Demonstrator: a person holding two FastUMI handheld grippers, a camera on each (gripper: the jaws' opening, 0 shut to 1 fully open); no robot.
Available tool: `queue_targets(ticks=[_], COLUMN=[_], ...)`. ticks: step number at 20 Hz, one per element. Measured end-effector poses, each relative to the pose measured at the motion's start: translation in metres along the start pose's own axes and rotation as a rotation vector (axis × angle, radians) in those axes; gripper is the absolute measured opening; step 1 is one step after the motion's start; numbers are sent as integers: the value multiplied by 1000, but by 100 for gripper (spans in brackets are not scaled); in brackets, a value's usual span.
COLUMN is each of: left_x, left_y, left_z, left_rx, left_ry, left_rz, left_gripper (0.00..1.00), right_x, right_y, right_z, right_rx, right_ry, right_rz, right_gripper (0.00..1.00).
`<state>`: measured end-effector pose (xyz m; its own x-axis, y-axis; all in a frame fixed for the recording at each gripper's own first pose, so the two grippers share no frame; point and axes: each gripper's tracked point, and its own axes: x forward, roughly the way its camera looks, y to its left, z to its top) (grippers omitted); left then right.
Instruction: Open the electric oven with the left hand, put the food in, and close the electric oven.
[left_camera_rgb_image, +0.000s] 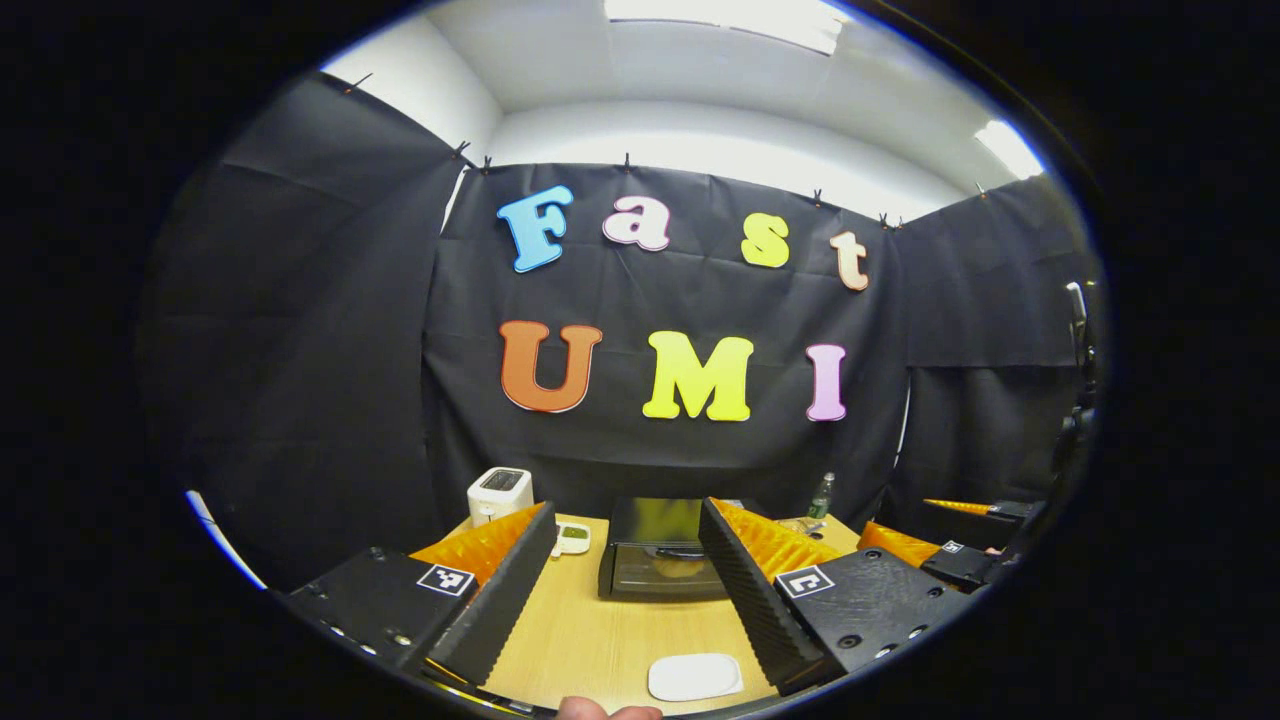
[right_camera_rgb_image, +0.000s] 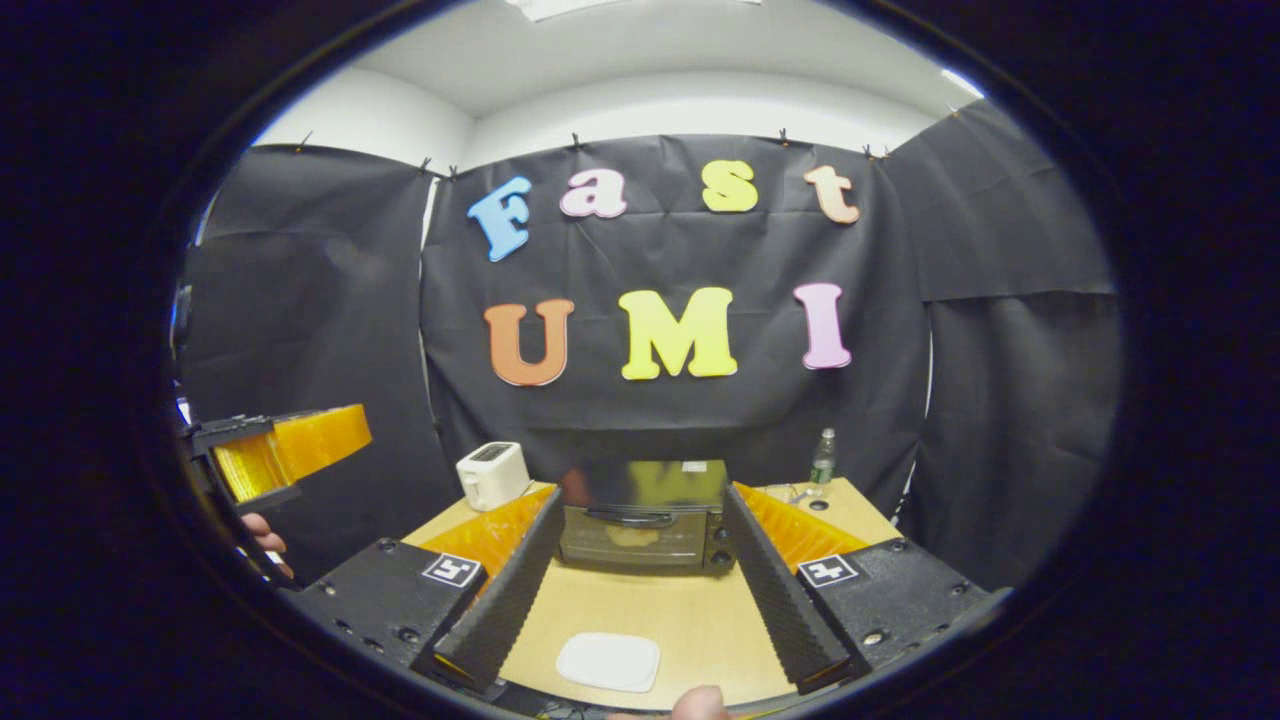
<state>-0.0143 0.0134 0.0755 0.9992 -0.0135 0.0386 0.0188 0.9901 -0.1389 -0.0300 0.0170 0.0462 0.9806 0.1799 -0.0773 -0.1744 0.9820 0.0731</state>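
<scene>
While the electric oven sits shut at the back of the table, both my grippers, left gripper and right gripper, hang spread and empty. Opening looks unstarted; next my left must reach the door handle. I cannot tell if the white plate carries food.

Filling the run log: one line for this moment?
oven: door closed | left tool: open, empty | right tool: open, empty | white plate: on table
</scene>
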Motion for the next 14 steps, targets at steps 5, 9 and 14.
queue_targets(ticks=[5, 9, 14], left_x=[-36, -50, -57], left_y=[8, 7, -4], left_z=[-7, -10, -14], left_rx=[3, 24, 36], left_ry=[5, -11, -19], left_rz=[-2, 9, -6], left_gripper=[94, 94, 94], right_x=[-38, -49, -55], right_y=[21, 22, 10], right_z=[1, -15, -28], right_rx=[-32, -7, 24], right_ry=[-17, -12, -2], right_rz=[17, 24, 9], right_gripper=[99, 99, 99])
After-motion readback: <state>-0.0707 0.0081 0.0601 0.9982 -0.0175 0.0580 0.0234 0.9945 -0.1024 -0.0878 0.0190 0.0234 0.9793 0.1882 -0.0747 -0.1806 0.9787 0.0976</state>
